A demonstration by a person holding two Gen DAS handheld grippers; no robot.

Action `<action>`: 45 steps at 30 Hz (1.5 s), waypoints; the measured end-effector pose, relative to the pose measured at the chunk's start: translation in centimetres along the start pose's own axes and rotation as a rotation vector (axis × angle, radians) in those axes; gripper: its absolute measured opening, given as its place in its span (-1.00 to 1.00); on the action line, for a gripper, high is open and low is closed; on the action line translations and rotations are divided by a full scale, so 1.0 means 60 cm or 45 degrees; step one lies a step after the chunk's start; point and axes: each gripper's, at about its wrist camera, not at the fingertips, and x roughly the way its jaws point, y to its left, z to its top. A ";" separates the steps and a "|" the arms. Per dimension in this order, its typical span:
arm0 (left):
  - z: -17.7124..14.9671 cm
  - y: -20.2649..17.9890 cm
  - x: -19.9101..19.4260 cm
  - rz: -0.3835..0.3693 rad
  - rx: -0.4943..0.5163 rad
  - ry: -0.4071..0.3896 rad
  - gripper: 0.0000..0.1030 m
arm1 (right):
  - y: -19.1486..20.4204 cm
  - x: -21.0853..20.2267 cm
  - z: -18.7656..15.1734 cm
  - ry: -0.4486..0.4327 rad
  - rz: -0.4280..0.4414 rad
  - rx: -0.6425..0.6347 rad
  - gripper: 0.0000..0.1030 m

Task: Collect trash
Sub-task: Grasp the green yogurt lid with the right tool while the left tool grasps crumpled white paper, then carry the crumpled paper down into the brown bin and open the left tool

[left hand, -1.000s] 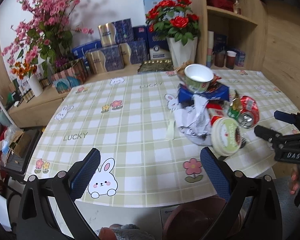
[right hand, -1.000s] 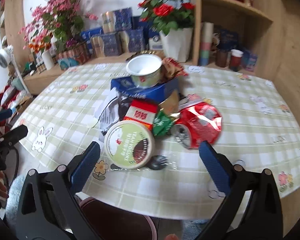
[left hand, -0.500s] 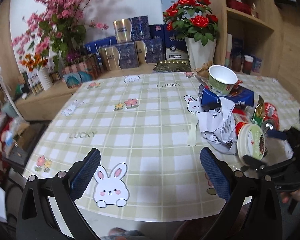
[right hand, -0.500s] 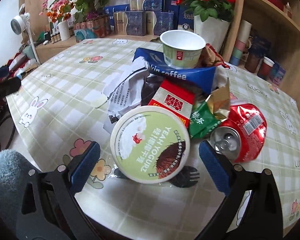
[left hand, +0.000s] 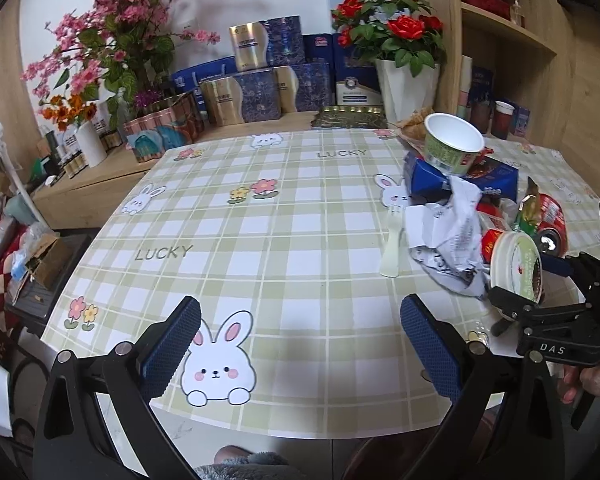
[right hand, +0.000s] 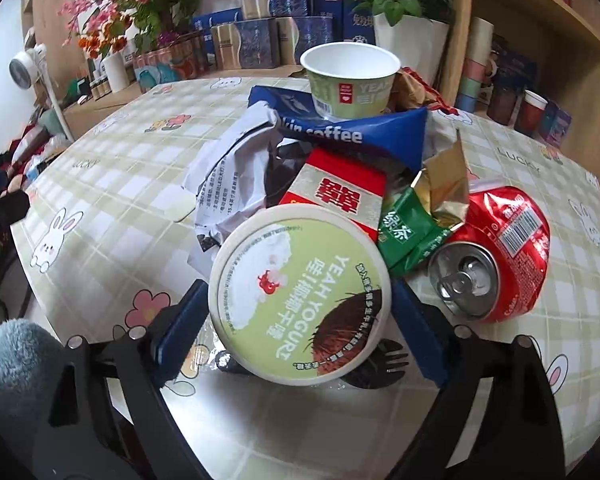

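A heap of trash lies on the checked tablecloth (right hand: 500, 420). At its front is a round green yogurt lid (right hand: 300, 296), tilted up on edge. My right gripper (right hand: 300, 320) is open, its blue pads on either side of the lid; contact is unclear. Behind the lid lie a red carton (right hand: 340, 192), a green tea packet (right hand: 410, 236), a crushed red can (right hand: 496, 252), a blue coffee bag (right hand: 340, 128), crumpled white paper (right hand: 228, 176) and a green yogurt cup (right hand: 350, 80). My left gripper (left hand: 300, 344) is open and empty above the table's near edge, left of the heap (left hand: 460, 224).
A black plastic spork (right hand: 376, 364) lies under the lid. A pale plastic spoon (left hand: 392, 240) lies left of the heap. Boxes, a white vase of red roses (left hand: 404, 88) and pink flowers (left hand: 112, 40) stand behind the table. A wooden shelf (left hand: 508, 36) is at the right.
My right gripper has moved forward to the heap, so its pads now flank the yogurt lid. My left gripper has shifted slightly and stays open over the table edge.
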 end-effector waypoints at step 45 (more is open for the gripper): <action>0.140 -0.106 0.044 -0.591 -0.048 0.065 -0.54 | -0.093 -0.195 -0.021 -0.326 0.018 0.271 0.72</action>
